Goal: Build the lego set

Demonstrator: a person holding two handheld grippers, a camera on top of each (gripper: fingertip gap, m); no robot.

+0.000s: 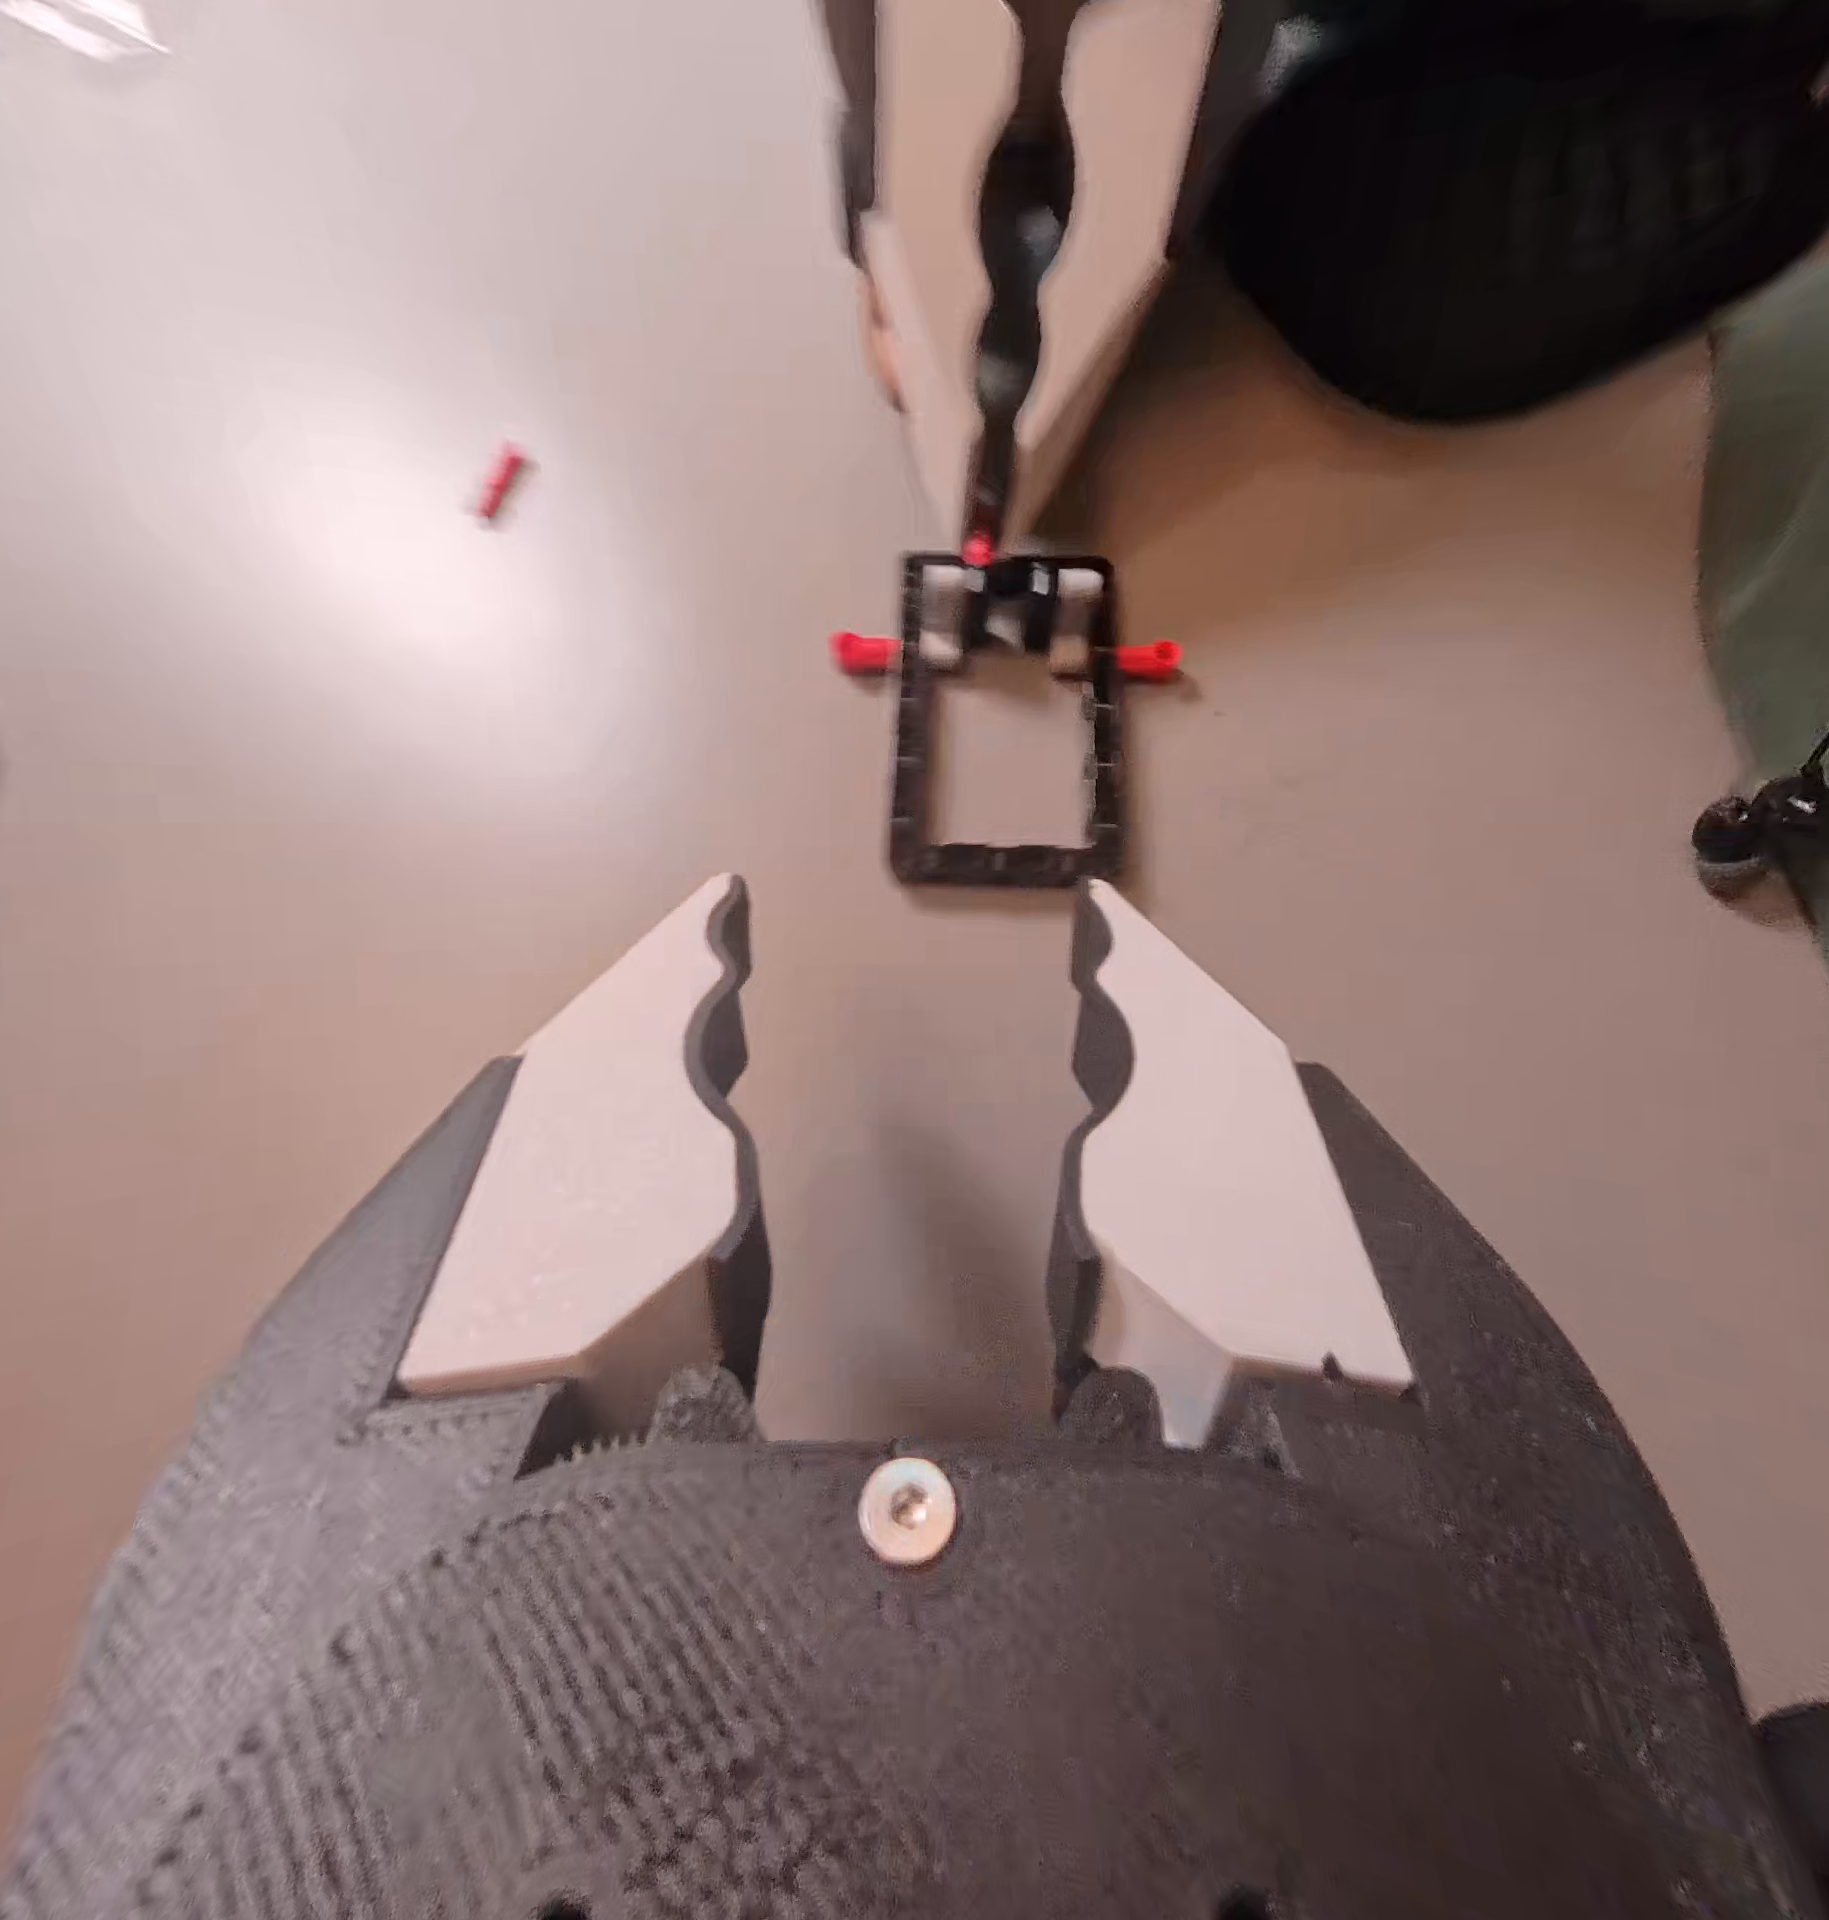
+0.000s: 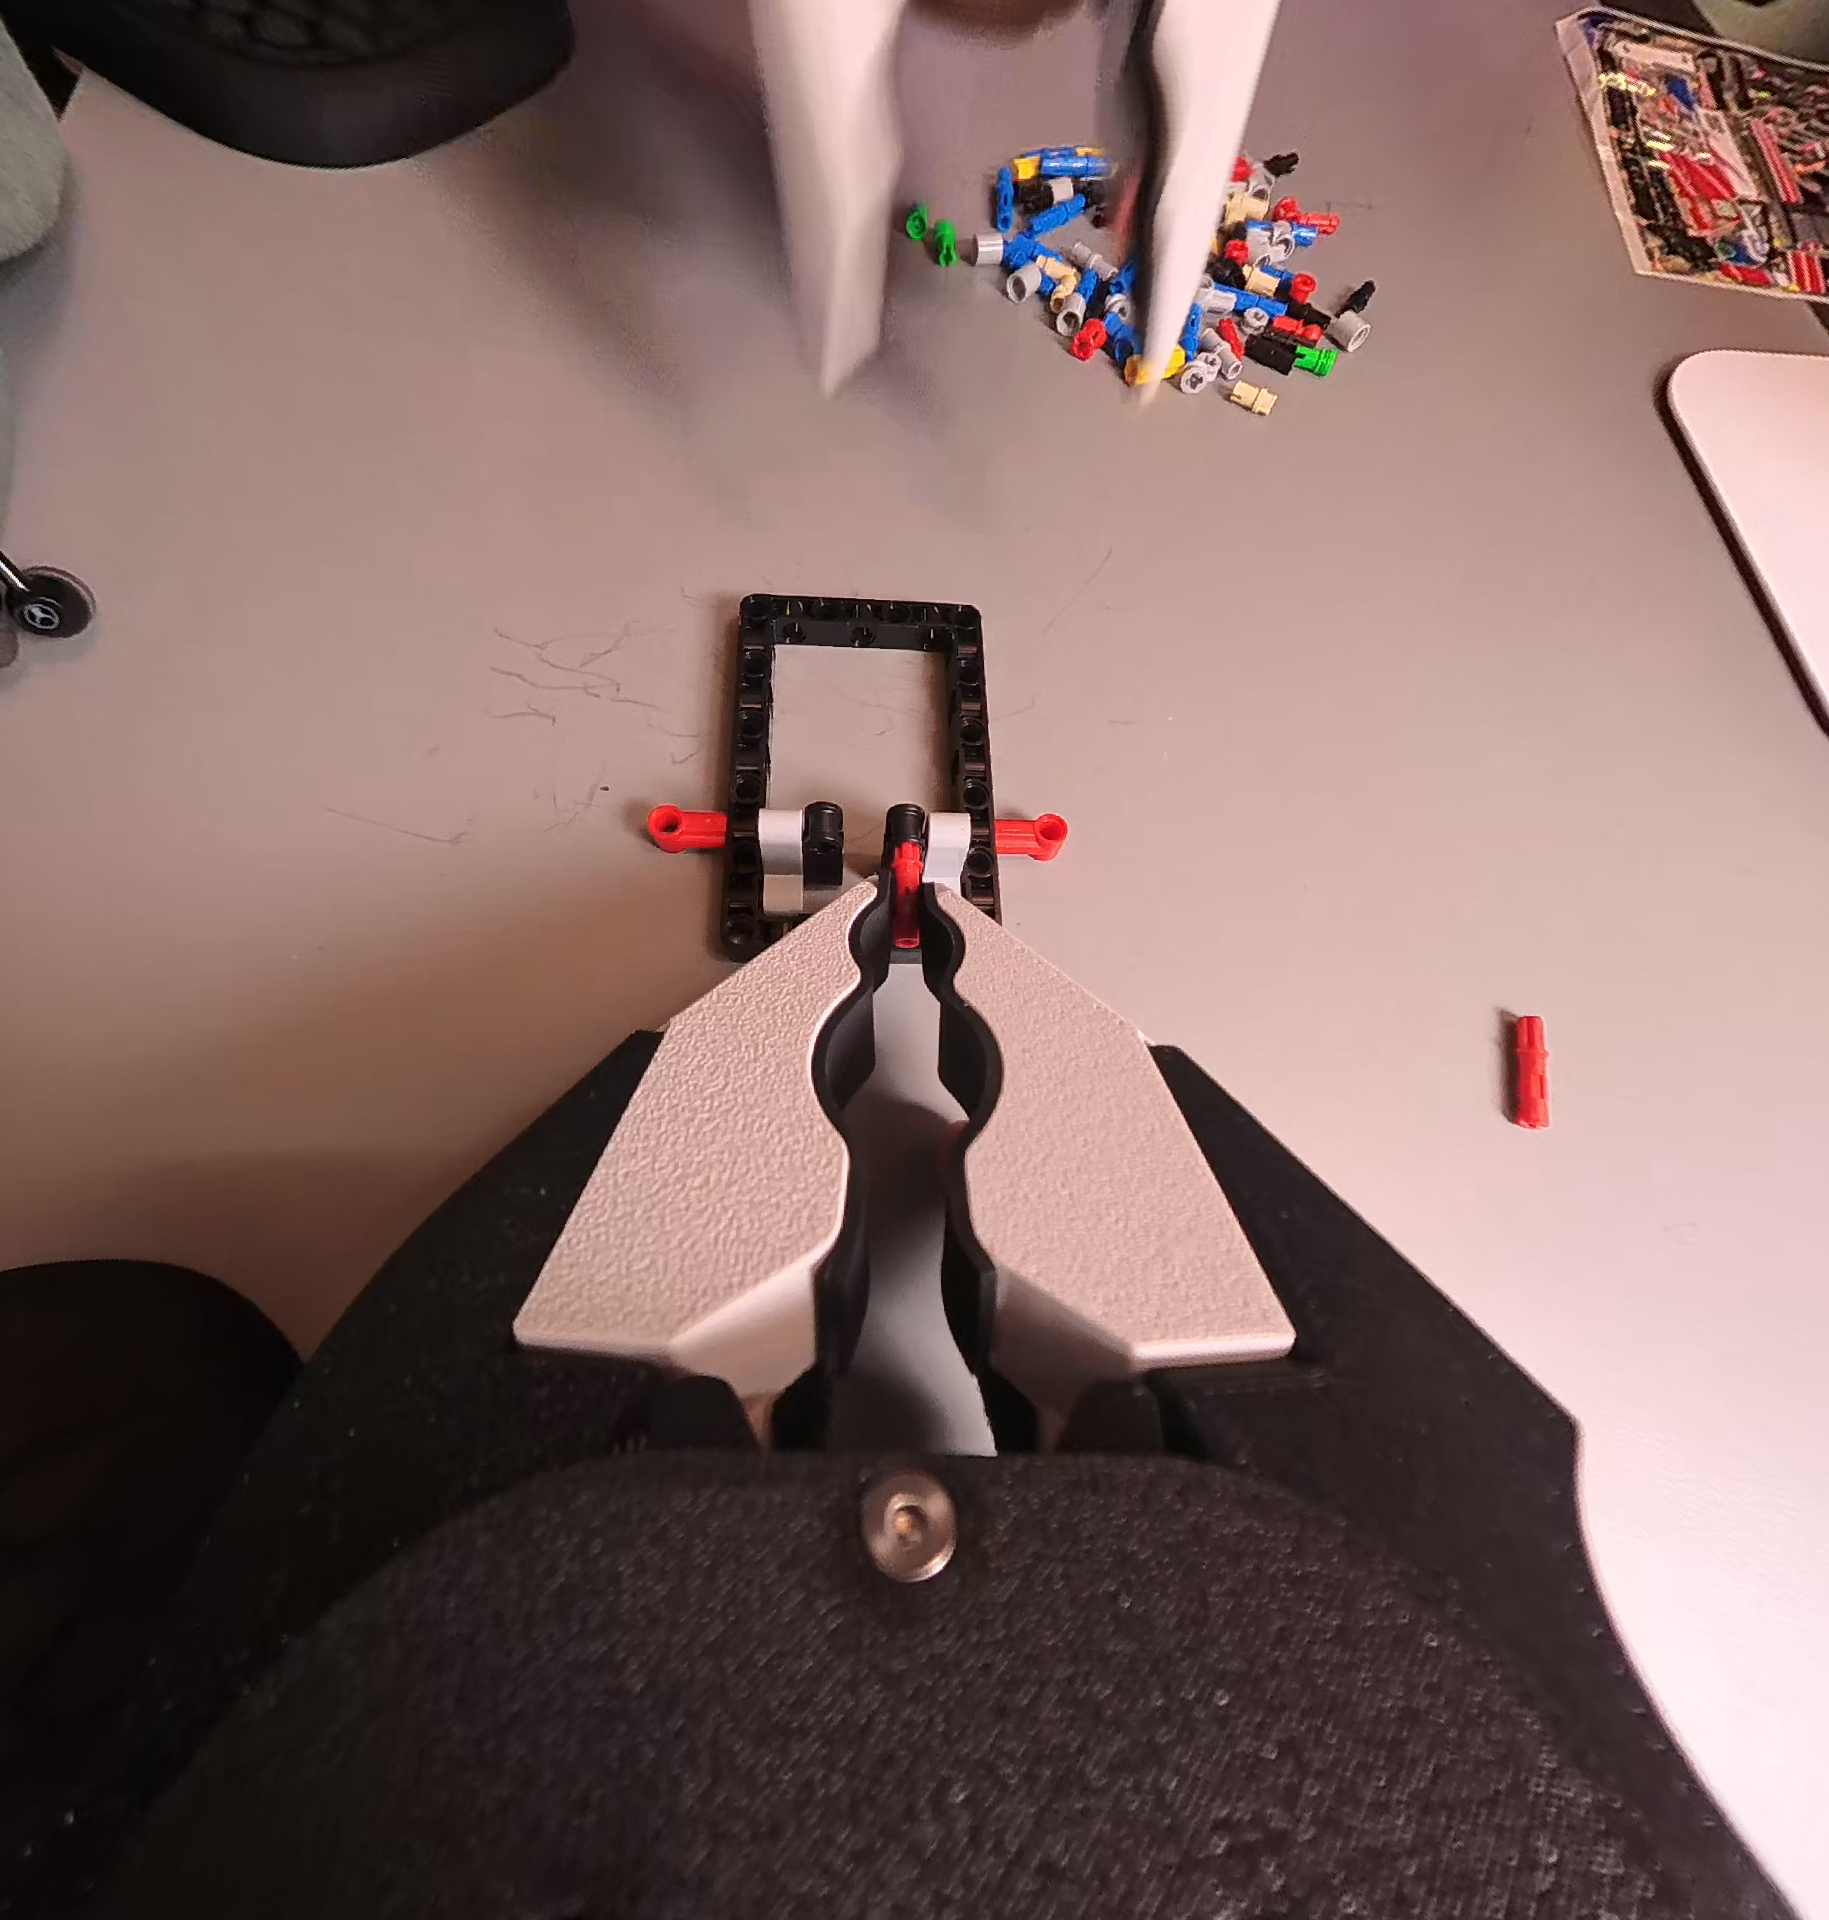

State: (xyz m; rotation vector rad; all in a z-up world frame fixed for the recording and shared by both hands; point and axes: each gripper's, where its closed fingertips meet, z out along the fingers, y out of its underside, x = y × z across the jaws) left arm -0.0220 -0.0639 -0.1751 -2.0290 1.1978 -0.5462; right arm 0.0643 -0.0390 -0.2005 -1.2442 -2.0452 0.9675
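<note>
A black rectangular lego frame (image 2: 858,623) lies flat on the table, with grey and black connectors inside one end and a red pin sticking out of each long side (image 2: 671,828). My right gripper (image 2: 905,899) is shut on a small red pin (image 2: 905,914) and holds it against a black connector (image 2: 904,826) at the frame's near end. My left gripper (image 1: 910,899) is open and empty, just short of the frame's (image 1: 1003,862) opposite end. It shows blurred at the top of the right wrist view (image 2: 993,343). The right gripper shows in the left wrist view (image 1: 993,509).
A loose red pin (image 2: 1530,1070) lies to the right of the right gripper; it also shows in the left wrist view (image 1: 498,482). A pile of small coloured lego parts (image 2: 1170,270) and a bag of parts (image 2: 1741,156) lie beyond the frame. A white board (image 2: 1793,520) lies at the right. Left tips to right tips: about 10 cm.
</note>
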